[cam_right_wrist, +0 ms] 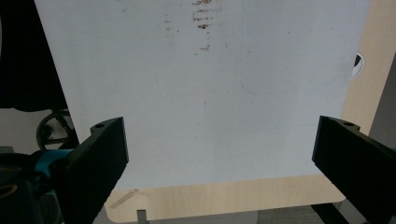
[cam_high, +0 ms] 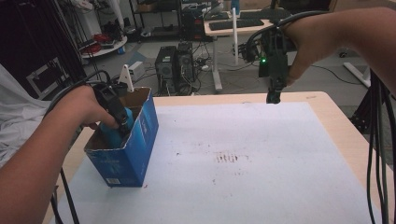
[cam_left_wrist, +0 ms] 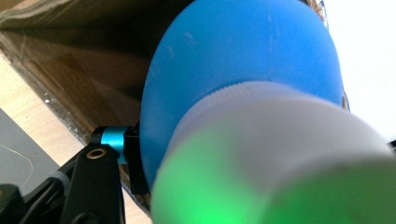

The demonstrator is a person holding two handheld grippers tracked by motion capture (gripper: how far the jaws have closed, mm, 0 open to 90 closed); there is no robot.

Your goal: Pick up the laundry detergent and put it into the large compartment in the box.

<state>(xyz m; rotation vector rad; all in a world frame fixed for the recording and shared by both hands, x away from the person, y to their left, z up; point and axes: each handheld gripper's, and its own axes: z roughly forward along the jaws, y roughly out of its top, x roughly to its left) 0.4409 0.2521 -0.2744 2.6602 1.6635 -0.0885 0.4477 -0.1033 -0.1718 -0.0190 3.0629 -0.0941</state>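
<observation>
A smooth, rounded blue bottle (cam_left_wrist: 243, 60) with a pale ribbed cap (cam_left_wrist: 261, 116) is gripped between the jaws of the left gripper (cam_high: 122, 125), which are closed as far as its body allows; the bottle is held inside the open top of a blue cardboard box (cam_high: 140, 144) at the near left of the table (cam_high: 345, 135). In the left gripper view the bottle's matte surface is marked by faint scuffs, the cap is blurred and washed in green light, and one jaw is covered by the bottle. The box's raw brown inner walls (cam_left_wrist: 84, 79) are seen behind it, with a frayed upper edge. In the high view much of the bottle is hidden by the hand and the box wall. A white sheet (cam_high: 243, 158), stained with small brown smears (cam_high: 231, 157), is spread over the pale wooden tabletop. The right gripper (cam_high: 273, 99) is held above the far edge of the table, its jaws spread wide with nothing between them.
</observation>
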